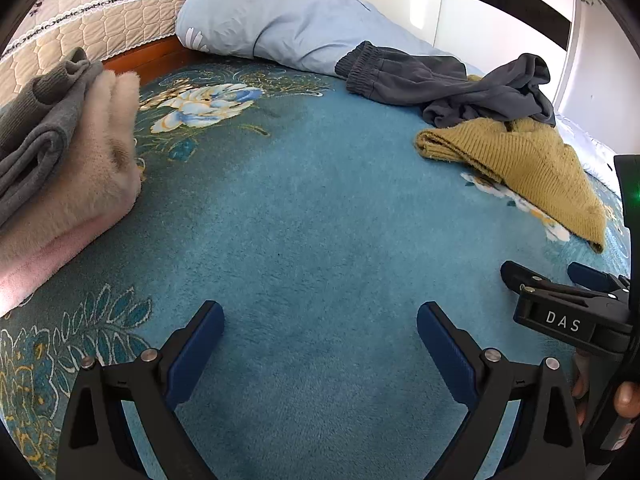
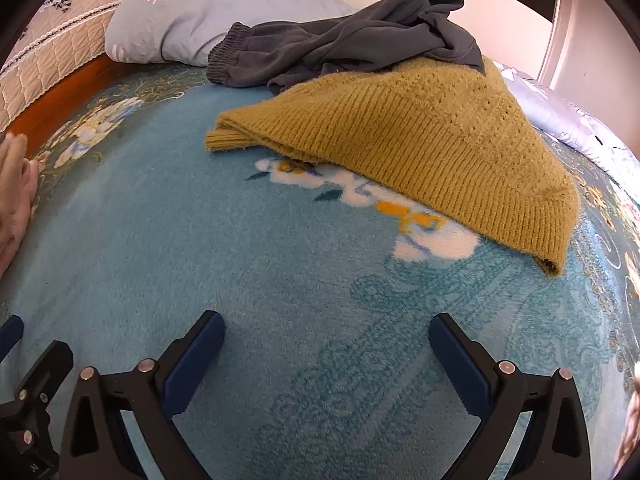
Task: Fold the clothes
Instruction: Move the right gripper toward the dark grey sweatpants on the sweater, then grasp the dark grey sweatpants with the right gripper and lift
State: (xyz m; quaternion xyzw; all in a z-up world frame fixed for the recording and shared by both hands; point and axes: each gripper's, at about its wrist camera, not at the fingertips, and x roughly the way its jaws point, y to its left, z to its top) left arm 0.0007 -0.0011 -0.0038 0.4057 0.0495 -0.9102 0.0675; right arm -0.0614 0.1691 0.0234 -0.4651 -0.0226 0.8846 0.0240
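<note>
Left wrist view first. Left gripper (image 1: 320, 336) spread wide over bare teal plush floral blanket (image 1: 304, 216), gripping nothing. Off to the right of it, right gripper (image 1: 560, 280) edging in, jaws parted, also carrying nothing. Beyond that, a rumpled mustard-yellow ribbed knit sweater (image 1: 528, 168), half under a crumpled dark grey sweatshirt with elastic cuffs (image 1: 444, 80). Far left of the sweater, a folded stack: grey knit on top (image 1: 36, 132), fluffy pale pink garment (image 1: 80, 184) beneath. Behind everything, a light blue daisy-print pillow (image 1: 280, 20) and a beige quilted headboard cover (image 1: 100, 12).

Right wrist view now. Right gripper (image 2: 326, 344) gaping, empty, facing the sweater (image 2: 420, 152) dead ahead, apart from it. Looks soft, light, stretchy, bound to sag and drape; likely snaggy on plush pile. Best hold probably the ribbed hem at the near right corner, or the cuff poking out left. Sweatshirt (image 2: 340, 40) lying across the sweater's far edge, so likely to drag along if pulled carelessly. Left gripper's tip just peeking in at the lower left. White wall behind the pillow (image 2: 192, 12).
</note>
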